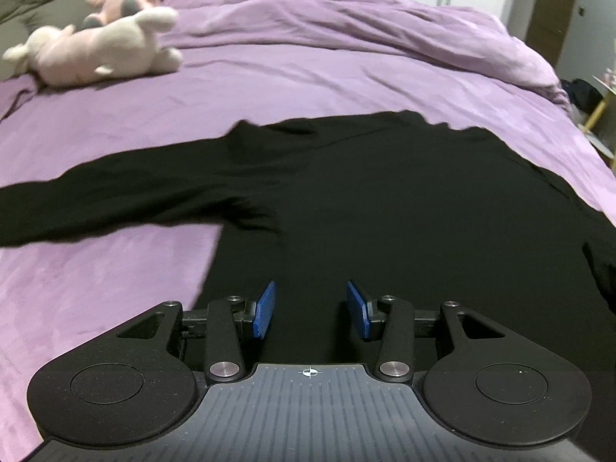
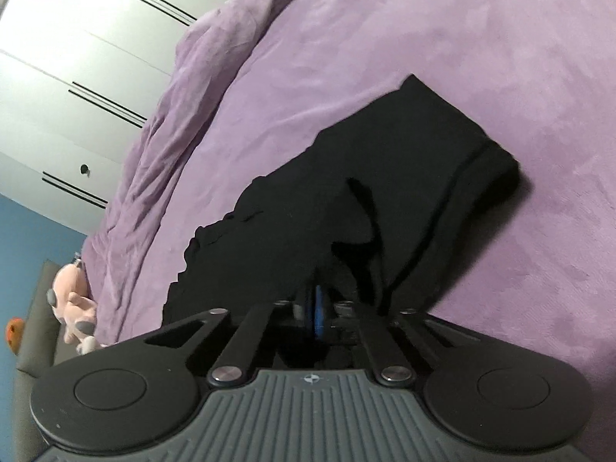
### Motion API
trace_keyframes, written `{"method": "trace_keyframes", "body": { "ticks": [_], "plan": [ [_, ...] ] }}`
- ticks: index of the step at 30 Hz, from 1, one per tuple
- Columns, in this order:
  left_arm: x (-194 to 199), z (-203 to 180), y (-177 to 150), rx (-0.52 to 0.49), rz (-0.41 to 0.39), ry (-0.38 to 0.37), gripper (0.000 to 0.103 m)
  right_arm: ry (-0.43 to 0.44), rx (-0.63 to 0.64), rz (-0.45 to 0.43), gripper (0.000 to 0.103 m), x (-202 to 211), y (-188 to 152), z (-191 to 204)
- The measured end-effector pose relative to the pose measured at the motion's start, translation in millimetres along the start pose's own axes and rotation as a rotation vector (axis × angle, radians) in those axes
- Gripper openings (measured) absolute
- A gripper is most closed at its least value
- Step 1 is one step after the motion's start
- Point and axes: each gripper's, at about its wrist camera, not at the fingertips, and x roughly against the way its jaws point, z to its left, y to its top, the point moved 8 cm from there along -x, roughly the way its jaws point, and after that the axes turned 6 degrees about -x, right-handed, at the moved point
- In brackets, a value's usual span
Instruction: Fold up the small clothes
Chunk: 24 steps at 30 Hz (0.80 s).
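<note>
A black long-sleeved top [image 1: 385, 208] lies spread flat on the purple bedspread [image 1: 269, 77], one sleeve [image 1: 96, 200] stretched out to the left. My left gripper [image 1: 311, 308] is open, its blue pads [image 1: 265, 310] apart, low over the near hem of the top and holding nothing. In the right wrist view my right gripper [image 2: 317, 313] is shut on a fold of the black top [image 2: 385, 192], with cloth bunched over its blue pads [image 2: 318, 310]. The sleeve cuff end [image 2: 485, 161] hangs away from that gripper above the bedspread [image 2: 346, 38].
Pink and white plush toys [image 1: 100, 46] lie at the bed's far left; one also shows in the right wrist view [image 2: 75, 308]. A rumpled purple duvet [image 1: 385, 27] is heaped along the far side. White wardrobe doors [image 2: 77, 77] stand beyond the bed.
</note>
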Motion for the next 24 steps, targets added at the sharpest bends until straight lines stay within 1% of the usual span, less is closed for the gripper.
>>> {"method": "trace_keyframes", "body": {
  "ticks": [2,4,5,6,7,9,10,11,12,13,16,19,21,24],
  "plan": [
    [2.9,9.2,-1.1,0.017,0.0,0.026,0.046,-0.001,0.063,-0.015,0.0,-2.2,-6.2,15.7],
    [2.2,15.4,-1.2,0.029,-0.003,0.034,0.046,0.056,0.212,0.005,0.0,-2.1,-24.3,48.7],
    [2.0,15.5,-1.0,0.035,-0.002,0.026,0.046,0.097,0.277,0.033,0.0,-1.5,-36.4,64.4],
    [1.3,14.3,-0.2,0.038,-0.001,0.014,0.046,0.109,0.312,0.038,0.0,0.7,-43.8,72.5],
    [1.2,12.4,-0.4,0.035,0.003,0.005,0.046,0.087,0.321,0.024,0.0,2.3,-44.8,73.1],
    [3.6,9.9,-0.7,0.024,0.0,-0.001,0.047,0.002,0.256,-0.01,0.007,8.0,-34.3,53.1],
    [4.4,8.9,-1.0,0.018,-0.004,-0.007,0.048,-0.021,0.207,-0.025,0.011,13.2,-27.7,39.8],
    [5.0,7.8,-1.5,0.013,-0.007,-0.011,0.049,-0.034,0.151,-0.033,0.02,18.7,-21.9,25.1],
    [4.4,6.8,-2.4,0.012,-0.005,-0.012,0.05,-0.037,0.101,-0.033,0.024,23.4,-18.6,12.4],
    [2.9,5.5,-3.4,0.012,0.0,-0.01,0.05,-0.034,0.069,-0.027,0.03,24.8,-18.4,4.3],
    [-2.7,-0.9,-5.8,0.01,0.019,-0.006,0.05,-0.033,-0.003,-0.008,0.031,20.8,-19.0,-11.2],
    [-2.6,-9.6,-7.6,-0.013,0.027,-0.01,0.05,-0.014,-0.071,-0.001,0.031,7.5,-13.0,-15.5],
    [-0.8,-11.6,-7.1,-0.03,0.02,-0.011,0.051,-0.009,-0.088,-0.005,0.031,1.6,-8.7,-15.7],
    [-2.0,-8.2,-6.3,-0.018,0.026,-0.013,0.051,-0.02,-0.108,-0.004,0.031,-7.2,-6.4,-14.1]
  ]
}}
